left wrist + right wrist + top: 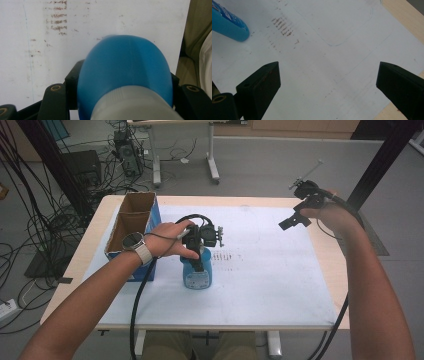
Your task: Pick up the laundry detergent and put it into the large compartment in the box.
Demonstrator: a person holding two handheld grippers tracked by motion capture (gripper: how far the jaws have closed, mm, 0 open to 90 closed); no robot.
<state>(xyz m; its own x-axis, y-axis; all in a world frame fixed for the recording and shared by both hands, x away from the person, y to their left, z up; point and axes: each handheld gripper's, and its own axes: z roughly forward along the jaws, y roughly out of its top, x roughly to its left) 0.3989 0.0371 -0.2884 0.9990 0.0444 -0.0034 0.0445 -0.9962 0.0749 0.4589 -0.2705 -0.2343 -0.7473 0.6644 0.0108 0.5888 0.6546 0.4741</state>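
While the wooden counter [327, 270] with its white paper sheet carries everything, the left claw [200, 262] is clamped on the blue plastic bottle [198, 272]. Looks like mid-grasp; next it needs lifting toward the open cardboard box [131, 225] behind-left of it. Right claw [298, 217] hangs wide open, empty.

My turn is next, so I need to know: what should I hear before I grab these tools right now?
Left tool: shut on the blue plastic bottle with the white cap, near the table's middle on the white paper sheet.
Right tool: open, holding nothing, raised over the table's right side.
Open cardboard box with blue sides: at the table's left.
Done: bottle gripped. Left: probably move it, perhaps to the box.
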